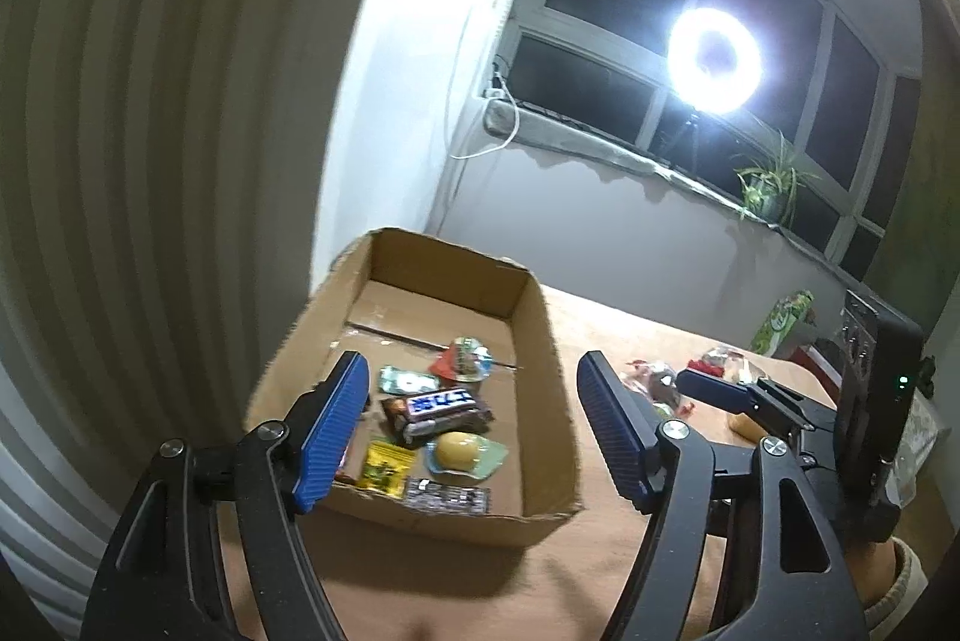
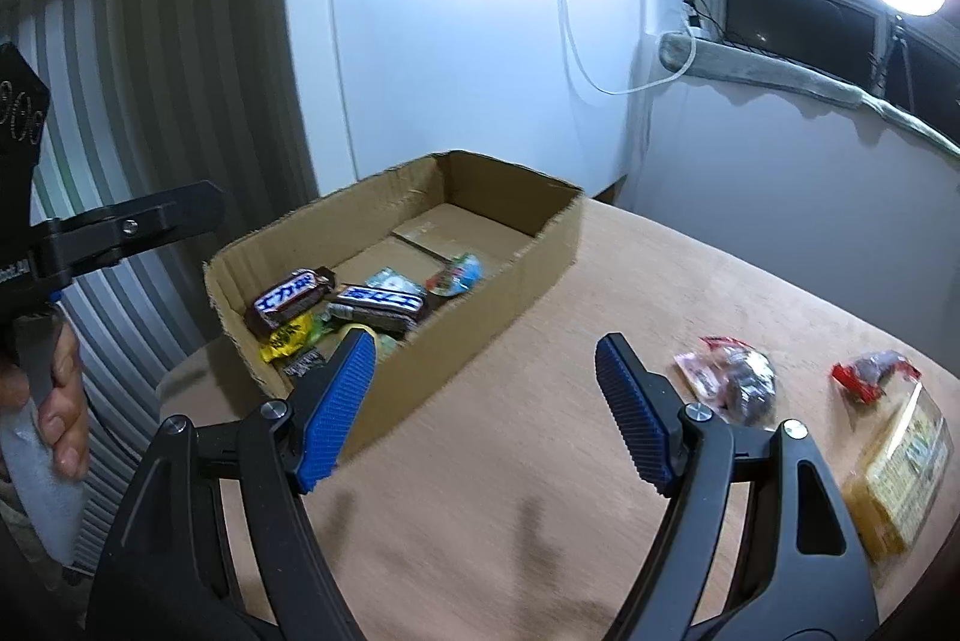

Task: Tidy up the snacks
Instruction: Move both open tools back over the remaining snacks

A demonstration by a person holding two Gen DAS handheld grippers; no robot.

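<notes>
An open cardboard box stands on the tan table and holds several snacks: chocolate bars, a yellow packet, a round yellow sweet and a jelly cup. My left gripper is open and empty above the box's near end. My right gripper is open and empty over the table, right of the box. Loose snacks lie on the table: a clear bag of dark sweets, a red-wrapped piece and a yellow pack.
The table reaches a white wall and a window sill with a ring light and a potted plant. A green packet stands at the table's far right. The right gripper's body is next to the left one.
</notes>
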